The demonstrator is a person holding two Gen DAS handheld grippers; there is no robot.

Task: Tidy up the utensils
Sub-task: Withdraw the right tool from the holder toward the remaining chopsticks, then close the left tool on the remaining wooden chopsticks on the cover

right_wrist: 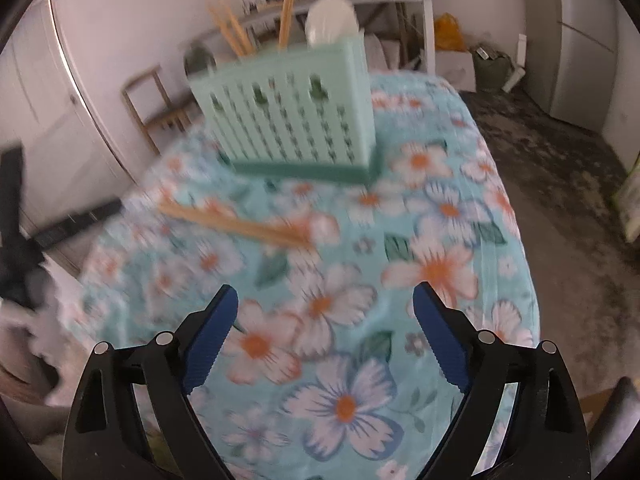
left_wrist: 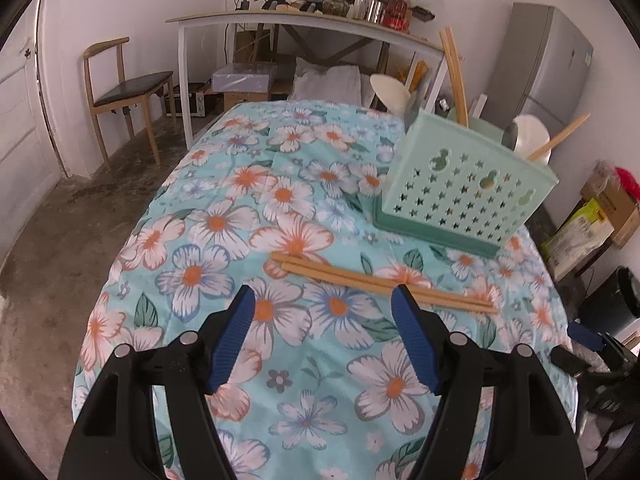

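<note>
Chopsticks [left_wrist: 380, 282] lie loose on a flowered tablecloth [left_wrist: 224, 216] in the left wrist view, their long axis running crosswise just ahead of the left gripper [left_wrist: 324, 300], whose blue pads stand apart with nothing between them. One pad tip overlaps the pair in the picture; contact cannot be told. A green utensil holder [left_wrist: 464, 188], already stocked, stands beyond.

In the blurred right wrist view, the right gripper [right_wrist: 325, 300] hangs wide open and empty, the chopsticks [right_wrist: 236, 224] farther ahead and left. The left hand looks nearer.
</note>
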